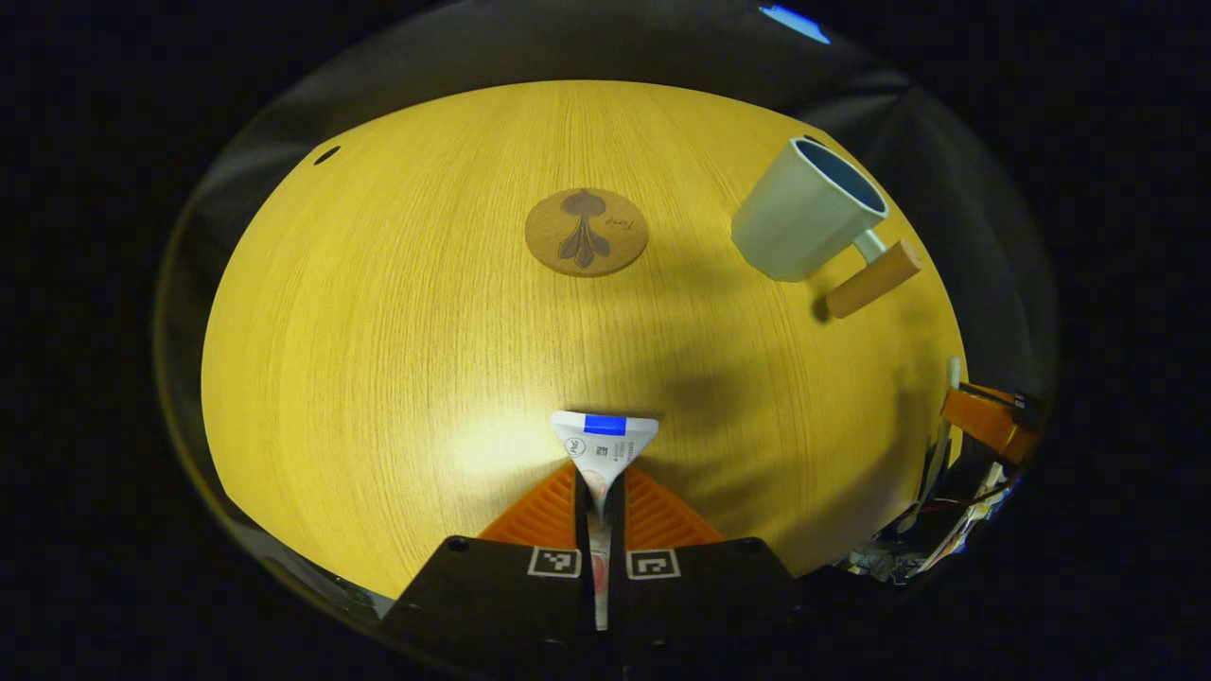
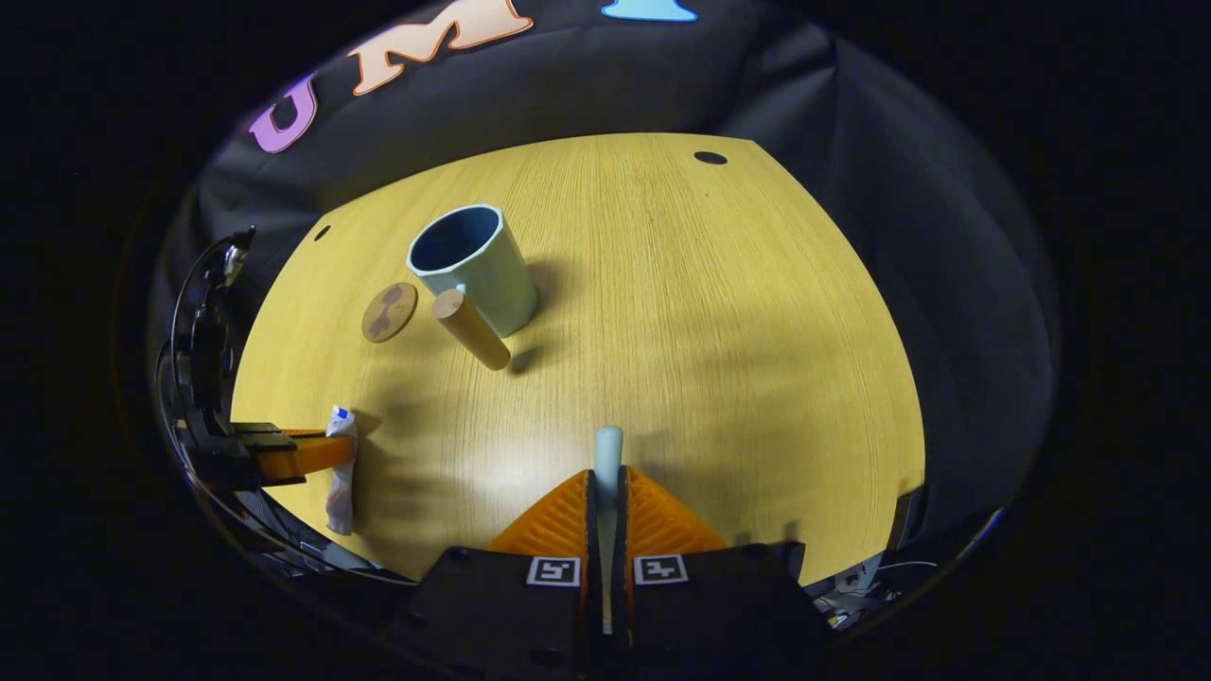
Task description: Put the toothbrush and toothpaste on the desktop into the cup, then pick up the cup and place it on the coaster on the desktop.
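**Both items gripped, cup not yet loaded**

Each tool has its piece in hand. The left gripper (image 1: 600,492) has its fingers pressed together on the toothpaste tube (image 1: 604,445), whose flat crimped end with the blue band sticks out forward past the fingertips; the tube's long axis runs straight along the fingers. From the right gripper view the same tube (image 2: 340,468) hangs roughly upright in the left gripper (image 2: 322,454), crimped end up, just above the desktop (image 2: 719,359) near its edge.

The right gripper (image 2: 605,501) is clamped on the toothbrush (image 2: 606,459). A pale rounded end pokes out ahead of the fingertips, and its long axis also lies along the fingers. Whether that end is handle or head, I can't make out.

The cup (image 2: 478,265) stands upright on the desktop, mouth open upward, its wooden handle (image 2: 470,327) jutting out towards the right gripper. The cork coaster (image 2: 389,310) lies flat just beside it, bare.

So I'd judge the loading step is under way, with nothing in the cup so far. Next, each piece needs carrying over the cup's mouth and tipping so its length points down into the opening before release.
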{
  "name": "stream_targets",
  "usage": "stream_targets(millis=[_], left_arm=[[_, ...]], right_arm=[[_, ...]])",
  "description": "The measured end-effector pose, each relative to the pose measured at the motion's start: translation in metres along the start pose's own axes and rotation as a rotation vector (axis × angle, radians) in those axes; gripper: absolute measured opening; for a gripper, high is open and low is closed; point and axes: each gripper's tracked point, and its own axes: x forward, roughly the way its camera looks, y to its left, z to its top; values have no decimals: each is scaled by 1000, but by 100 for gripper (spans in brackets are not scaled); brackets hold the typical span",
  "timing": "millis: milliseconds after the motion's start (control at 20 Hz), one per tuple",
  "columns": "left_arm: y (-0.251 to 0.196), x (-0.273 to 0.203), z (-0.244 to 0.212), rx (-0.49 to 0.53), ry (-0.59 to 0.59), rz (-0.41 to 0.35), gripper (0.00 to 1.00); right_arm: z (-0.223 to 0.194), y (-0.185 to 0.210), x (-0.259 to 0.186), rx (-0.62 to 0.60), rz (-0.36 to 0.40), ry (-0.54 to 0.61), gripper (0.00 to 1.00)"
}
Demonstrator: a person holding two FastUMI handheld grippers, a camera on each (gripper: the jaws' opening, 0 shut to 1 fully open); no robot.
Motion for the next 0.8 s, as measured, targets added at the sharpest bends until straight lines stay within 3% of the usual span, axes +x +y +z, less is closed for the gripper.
stream_targets(millis=[200,450,800], left_arm=[[-5,-12,14,-18,-95,-34,2],[-10,-32,36,-58,-223,-85,2],[-13,-75,88,-83,-486,-100,1]], right_arm=[[19,-4,1,34,-10,-62,6],[75,-6,-12,27,-1,-240,7],[178,22,-51,18,104,-529,6]])
